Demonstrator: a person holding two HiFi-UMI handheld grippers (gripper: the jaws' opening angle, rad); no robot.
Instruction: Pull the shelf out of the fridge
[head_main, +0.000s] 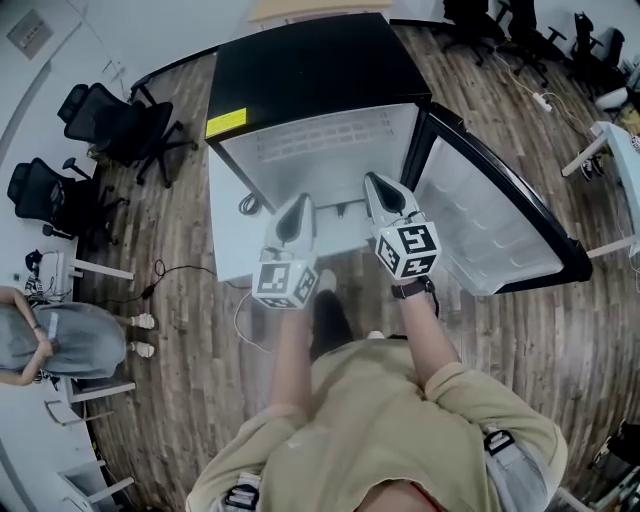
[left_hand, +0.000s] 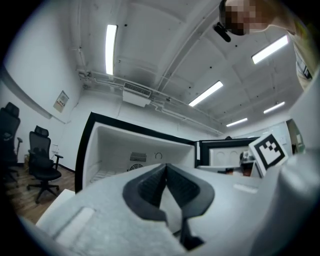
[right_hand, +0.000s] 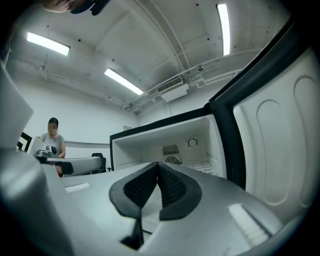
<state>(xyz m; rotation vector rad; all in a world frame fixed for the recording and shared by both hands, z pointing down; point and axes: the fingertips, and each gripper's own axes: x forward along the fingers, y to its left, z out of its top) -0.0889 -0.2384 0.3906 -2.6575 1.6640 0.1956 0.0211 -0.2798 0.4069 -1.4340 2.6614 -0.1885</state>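
A small black fridge (head_main: 310, 70) stands with its door (head_main: 500, 220) swung open to the right, baring the white inside. A white wire shelf lies low inside it; its grid shows at the left (left_hand: 100, 175) and at the right (right_hand: 207, 167). Both grippers point level at the opening, side by side. The left gripper (head_main: 298, 205) (left_hand: 165, 165) is shut, its black pads meeting at the tip. The right gripper (head_main: 372, 180) (right_hand: 158, 164) is shut too. I see nothing held between either pair of pads. The shelf's front edge is hidden behind the grippers' own bodies.
Black office chairs (head_main: 110, 120) stand at the left on the wooden floor. A person (head_main: 60, 340) sits at the far left beside a cable (head_main: 160, 275). More chairs (head_main: 500, 30) and a desk (head_main: 615, 150) are at the right.
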